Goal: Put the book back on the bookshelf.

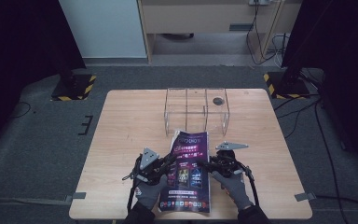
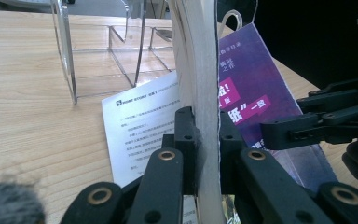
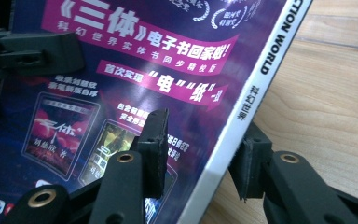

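The purple glossy-covered magazine lies at the table's lower centre, long axis toward the clear acrylic organiser. The left gripper pinches its page edge; the right gripper's fingers loosely straddle the spine.

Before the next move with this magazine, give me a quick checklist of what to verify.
1. Left claw clamped on the magazine page edge: ok, pads press both sides.
2. Right claw grip at the spine: not ok, jaws straddle it with a gap.
3. Loose white sheet under the magazine: not ok, lying on the table, not gripped.
4. Clear acrylic organizer upright beyond the magazine: ok.
5. Its compartments free: cannot tell, a dark round spot shows in the right one.
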A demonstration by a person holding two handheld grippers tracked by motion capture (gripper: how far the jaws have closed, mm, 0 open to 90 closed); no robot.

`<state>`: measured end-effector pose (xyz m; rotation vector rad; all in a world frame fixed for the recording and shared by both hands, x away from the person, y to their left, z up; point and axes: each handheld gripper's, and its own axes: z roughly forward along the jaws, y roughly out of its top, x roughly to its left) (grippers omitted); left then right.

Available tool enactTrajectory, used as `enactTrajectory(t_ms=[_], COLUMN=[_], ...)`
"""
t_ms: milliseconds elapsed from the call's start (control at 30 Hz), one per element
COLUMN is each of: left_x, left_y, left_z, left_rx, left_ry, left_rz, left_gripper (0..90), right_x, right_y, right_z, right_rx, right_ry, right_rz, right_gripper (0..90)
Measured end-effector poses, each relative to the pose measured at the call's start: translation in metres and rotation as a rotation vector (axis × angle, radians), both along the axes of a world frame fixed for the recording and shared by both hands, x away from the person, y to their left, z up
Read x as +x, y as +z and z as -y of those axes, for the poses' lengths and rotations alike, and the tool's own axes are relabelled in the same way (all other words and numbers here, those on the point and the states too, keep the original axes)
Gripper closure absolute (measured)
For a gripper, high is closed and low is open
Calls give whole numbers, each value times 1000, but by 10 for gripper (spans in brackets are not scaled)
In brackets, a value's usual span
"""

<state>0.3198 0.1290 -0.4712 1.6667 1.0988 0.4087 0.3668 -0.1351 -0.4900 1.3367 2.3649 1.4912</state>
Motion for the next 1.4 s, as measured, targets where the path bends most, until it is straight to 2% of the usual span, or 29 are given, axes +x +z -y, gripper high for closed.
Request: enactTrajectory(t_ms=[267,300,367,500,633,833,900,967,1133,1300,1400], left_x=[0,0,0,0,-2,-2,-1,-1,3,11,13], left_y=[-1,-1,-1,0,6,20,23,22,17,13,11], left_z=[0,1,1,0,0,2,2,1,-1,-5,-5], left_rx=[-4,-3,-3,-14,-23,-6,-11,-18,-30,-57,-79], left_ry=[-2,-2,-4,0,14,37,39,37,34,24,13], left_rz=[1,0,-2,-5,3,52,55,50,17,-14,-20], left_gripper=[828,828,828,827,825,808,804,798,783,753,774], right_x=[7,7,7,4,-4,-11,-13,-15,-19,-22,-22], right_y=[-7,-8,-7,-2,9,37,47,53,55,53,53], right_z=[-5,-5,-5,-2,-4,-8,-7,-4,2,8,11], right_rx=[12,8,-13,-4,-39,-80,-76,-56,-37,11,37], right_ry=[-1,-4,-18,-26,-45,-89,-102,-111,-72,-21,25], right_rz=[-54,-57,-50,-41,38,224,283,317,319,321,317], right_gripper=[553,566,680,739,754,791,810,826,828,826,814])
